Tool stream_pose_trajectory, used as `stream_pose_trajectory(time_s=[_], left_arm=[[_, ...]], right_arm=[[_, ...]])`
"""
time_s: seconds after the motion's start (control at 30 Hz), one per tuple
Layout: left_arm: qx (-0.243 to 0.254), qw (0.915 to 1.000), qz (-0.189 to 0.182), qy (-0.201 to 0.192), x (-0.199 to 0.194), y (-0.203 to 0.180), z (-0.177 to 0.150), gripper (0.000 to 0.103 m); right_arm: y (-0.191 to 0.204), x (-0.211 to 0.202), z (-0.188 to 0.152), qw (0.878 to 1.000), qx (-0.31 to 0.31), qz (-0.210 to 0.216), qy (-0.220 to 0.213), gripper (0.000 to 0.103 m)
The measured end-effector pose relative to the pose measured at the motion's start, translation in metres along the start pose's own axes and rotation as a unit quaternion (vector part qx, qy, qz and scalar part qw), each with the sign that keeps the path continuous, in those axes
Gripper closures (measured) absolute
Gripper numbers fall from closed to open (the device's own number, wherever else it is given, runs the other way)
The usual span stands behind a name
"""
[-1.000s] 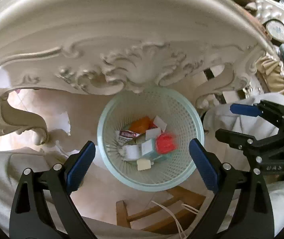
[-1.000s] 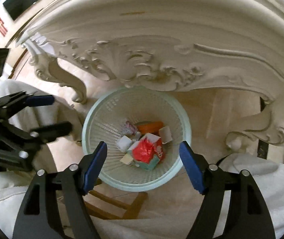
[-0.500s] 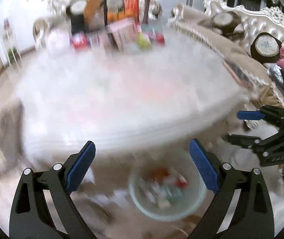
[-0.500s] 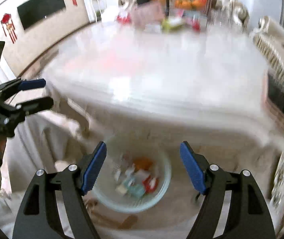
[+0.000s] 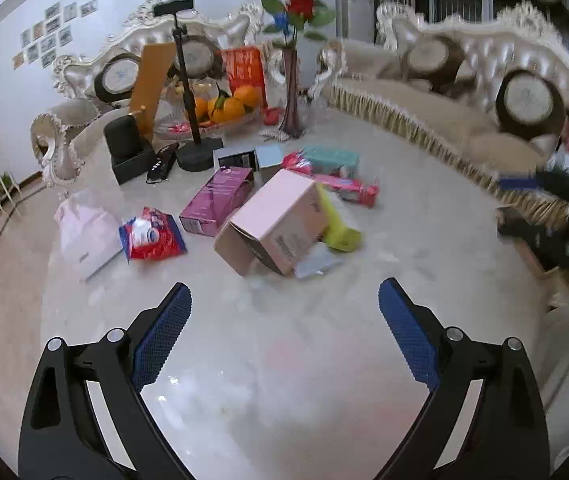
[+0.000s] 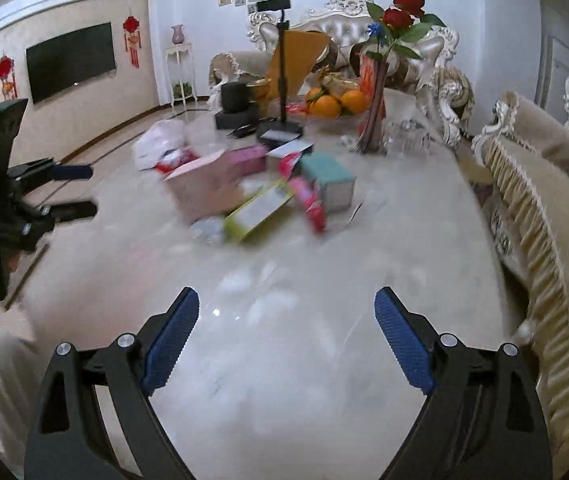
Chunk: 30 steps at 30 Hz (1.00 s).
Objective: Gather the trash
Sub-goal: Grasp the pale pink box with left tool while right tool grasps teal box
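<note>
Trash lies in the middle of the marble table [image 5: 284, 360]: a pink carton [image 5: 274, 222] on its side, a purple box [image 5: 216, 200], a red-and-blue wrapper [image 5: 152, 234], a yellow-green box [image 5: 338, 226] and a teal box [image 5: 332, 158]. My left gripper [image 5: 284, 286] hovers open over bare tabletop, short of the carton. The right wrist view shows the same pile, blurred, with the pink carton [image 6: 204, 186] and yellow-green box [image 6: 258, 210] nearest. My right gripper [image 6: 287, 292] has its jaws opening with nothing between them. The left gripper [image 6: 72, 190] appears at that view's left edge.
At the table's far end stand a fruit dish with oranges [image 5: 224, 110], a vase of red roses [image 5: 292, 92], a black pole stand [image 5: 198, 152] and a black box [image 5: 128, 148]. A white bag [image 5: 84, 228] lies left. Fringed sofas [image 5: 464, 132] run along the right side.
Both grippers rose from over the trash basket under the table to above the tabletop. The basket is out of view. The right jaws stand wider.
</note>
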<state>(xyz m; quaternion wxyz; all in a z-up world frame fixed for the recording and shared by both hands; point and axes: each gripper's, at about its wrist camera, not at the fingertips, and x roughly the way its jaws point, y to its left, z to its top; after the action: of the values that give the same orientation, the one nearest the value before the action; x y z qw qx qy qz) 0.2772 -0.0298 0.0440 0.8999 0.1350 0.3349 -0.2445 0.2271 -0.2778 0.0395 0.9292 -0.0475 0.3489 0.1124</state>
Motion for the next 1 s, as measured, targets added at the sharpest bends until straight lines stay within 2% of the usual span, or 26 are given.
stream_pose_trajectory(time_s=[0.1, 0.2, 0.37, 0.47, 0.57, 0.8, 0.9, 1.0], left_arm=[[0.022, 0.9997, 0.006, 0.011, 0.024, 0.005, 0.009, 0.011], [0.045, 0.9984, -0.019, 0.028, 0.053, 0.006, 0.024, 0.011], [0.093, 0.9944, -0.036, 0.037, 0.081, 0.013, 0.04, 0.011], [0.09, 0.9921, -0.074, 0.045, 0.091, 0.02, 0.046, 0.011], [0.092, 0.9904, -0.089, 0.052, 0.102, 0.025, 0.05, 0.011], [0.093, 0.9863, -0.115, 0.074, 0.122, 0.023, 0.052, 0.011], [0.071, 0.9874, -0.114, 0.083, 0.129, 0.028, 0.052, 0.011], [0.026, 0.9896, -0.117, 0.08, 0.132, 0.037, 0.053, 0.012]], right_arm=[[-0.019, 0.036, 0.029, 1.0, -0.003, 0.012, 0.013, 0.018], [-0.029, 0.07, 0.053, 0.999, -0.014, 0.033, 0.031, 0.018], [-0.037, 0.116, 0.074, 0.997, -0.04, 0.038, 0.058, 0.018], [-0.04, 0.135, 0.082, 0.996, -0.046, 0.045, 0.066, 0.018], [-0.045, 0.148, 0.091, 0.995, -0.04, 0.057, 0.066, 0.018], [-0.048, 0.18, 0.103, 0.994, -0.032, 0.052, 0.085, 0.018], [-0.047, 0.188, 0.103, 0.994, -0.026, 0.053, 0.096, 0.018], [-0.043, 0.195, 0.101, 0.993, -0.033, 0.042, 0.107, 0.018]])
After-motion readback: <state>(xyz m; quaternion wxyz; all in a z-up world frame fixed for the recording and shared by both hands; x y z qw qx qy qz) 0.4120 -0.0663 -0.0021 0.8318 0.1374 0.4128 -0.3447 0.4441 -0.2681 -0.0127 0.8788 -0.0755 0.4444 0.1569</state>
